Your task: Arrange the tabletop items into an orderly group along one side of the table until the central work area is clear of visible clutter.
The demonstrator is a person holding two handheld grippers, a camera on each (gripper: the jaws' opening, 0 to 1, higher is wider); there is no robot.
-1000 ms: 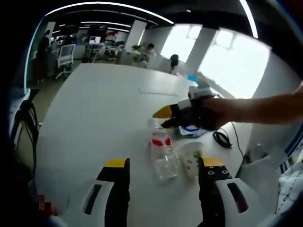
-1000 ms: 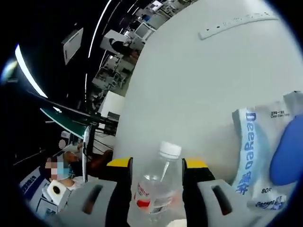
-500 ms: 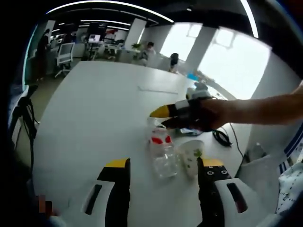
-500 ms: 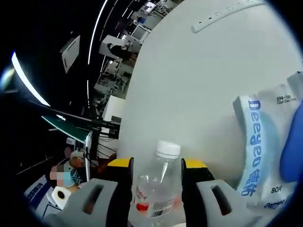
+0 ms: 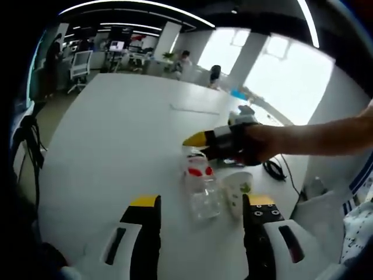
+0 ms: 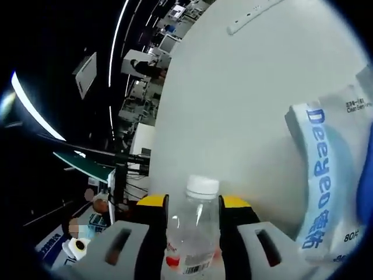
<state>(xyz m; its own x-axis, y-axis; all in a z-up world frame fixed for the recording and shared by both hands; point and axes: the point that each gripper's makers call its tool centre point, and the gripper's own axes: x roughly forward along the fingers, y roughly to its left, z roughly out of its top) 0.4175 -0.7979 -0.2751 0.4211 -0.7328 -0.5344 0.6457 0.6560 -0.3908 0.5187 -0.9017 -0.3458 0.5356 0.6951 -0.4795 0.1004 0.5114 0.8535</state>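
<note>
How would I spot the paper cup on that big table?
Look at the near right part of the white table, where the clear plastic bottle stands. The paper cup sits just right of it: short, white, open-topped, with a small green print.

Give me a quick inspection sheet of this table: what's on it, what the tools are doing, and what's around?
Surface: white table, mostly bare.
Job's things: clear water bottle upright; paper cup beside it; wet-wipes pack.
Clutter: power strip far off.
Grippers: right hand-held gripper closed around the bottle; left hand-held gripper open, holding nothing.
Cables: black cable near the table edge.
Surroundings: open office, desks, chairs, people, bright windows.
</note>
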